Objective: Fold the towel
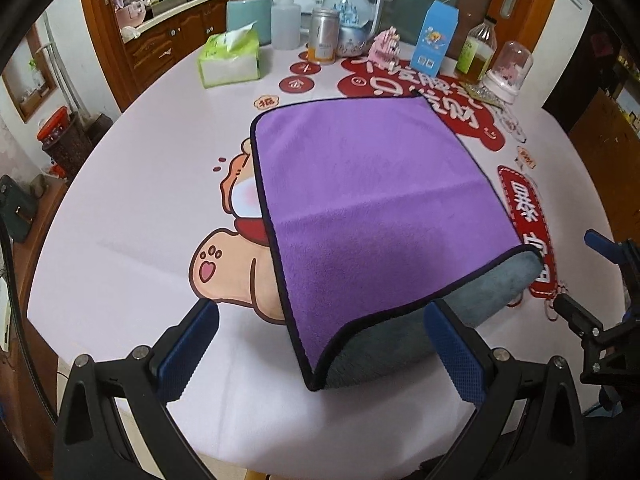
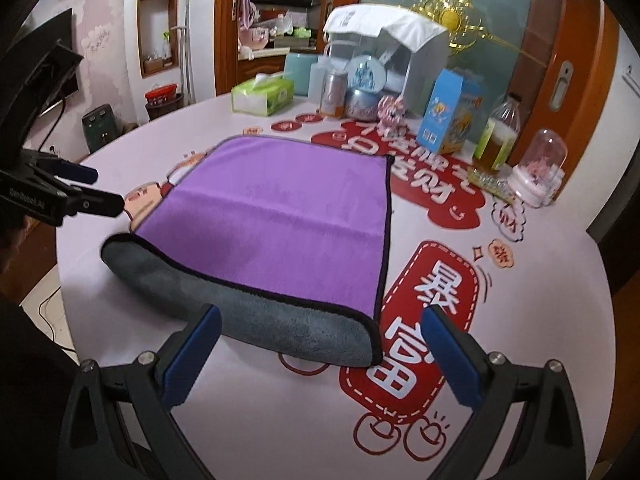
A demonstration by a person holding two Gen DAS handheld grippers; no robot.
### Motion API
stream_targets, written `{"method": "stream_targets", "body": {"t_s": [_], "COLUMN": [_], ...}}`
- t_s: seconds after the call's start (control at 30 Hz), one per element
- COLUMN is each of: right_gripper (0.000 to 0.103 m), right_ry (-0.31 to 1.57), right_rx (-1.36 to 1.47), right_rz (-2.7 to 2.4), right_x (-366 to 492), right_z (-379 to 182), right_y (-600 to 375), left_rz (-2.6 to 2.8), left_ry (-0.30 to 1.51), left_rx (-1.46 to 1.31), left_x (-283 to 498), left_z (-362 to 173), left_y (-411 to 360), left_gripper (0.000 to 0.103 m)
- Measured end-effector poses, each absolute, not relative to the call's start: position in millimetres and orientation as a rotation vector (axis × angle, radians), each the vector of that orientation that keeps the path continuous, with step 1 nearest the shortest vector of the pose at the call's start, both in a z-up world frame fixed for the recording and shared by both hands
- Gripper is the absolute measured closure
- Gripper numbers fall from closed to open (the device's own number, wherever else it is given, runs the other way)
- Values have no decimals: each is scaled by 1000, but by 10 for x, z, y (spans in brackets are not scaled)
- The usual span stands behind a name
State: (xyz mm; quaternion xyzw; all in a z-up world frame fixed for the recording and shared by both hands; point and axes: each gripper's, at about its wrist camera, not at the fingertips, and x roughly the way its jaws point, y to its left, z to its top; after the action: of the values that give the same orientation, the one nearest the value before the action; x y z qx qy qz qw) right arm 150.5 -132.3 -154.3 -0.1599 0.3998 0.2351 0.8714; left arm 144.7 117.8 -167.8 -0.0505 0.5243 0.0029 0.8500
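Jaws spread on both grippers, empty, just short of the near rolled edge of the towel (image 1: 360, 184).
Lies folded once on the desk (image 1: 120, 216), purple up; next, likely pinching both near corners for another fold.

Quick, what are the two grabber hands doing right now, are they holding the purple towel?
Left gripper: jaws open, holding nothing; the towel lies between them, ungrasped.
Right gripper: jaws open, holding nothing; towel's folded edge lies just ahead.
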Motion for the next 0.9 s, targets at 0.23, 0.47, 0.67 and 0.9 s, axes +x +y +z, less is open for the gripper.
{"method": "stream_targets", "body": {"t_s": [0.23,0.47,0.67,0.9], "right_gripper": [10,17,26,36], "right_ry": [901,970,978,976], "right_rx": [-335,-315,-329,-325], "right_rz": [498,491,513,534], "right_x": [1660,1803,1810,1813], "right_z": [-1835,-2072,-2164,-2159], "right_y": [-1338,-1413,-1415,-1404], "left_rz": [-3,-6,-24,-30], "left_ry": [1176,1236,1277,1293], "left_rx": [-120,-108,-103,-115], "left_x": [1562,1630,1660,1644], "left_z": [-1918,-2089,-2167,-2199], "left_y": [1207,1166,1099,1095], "left_gripper": [1,6,16,32]}}
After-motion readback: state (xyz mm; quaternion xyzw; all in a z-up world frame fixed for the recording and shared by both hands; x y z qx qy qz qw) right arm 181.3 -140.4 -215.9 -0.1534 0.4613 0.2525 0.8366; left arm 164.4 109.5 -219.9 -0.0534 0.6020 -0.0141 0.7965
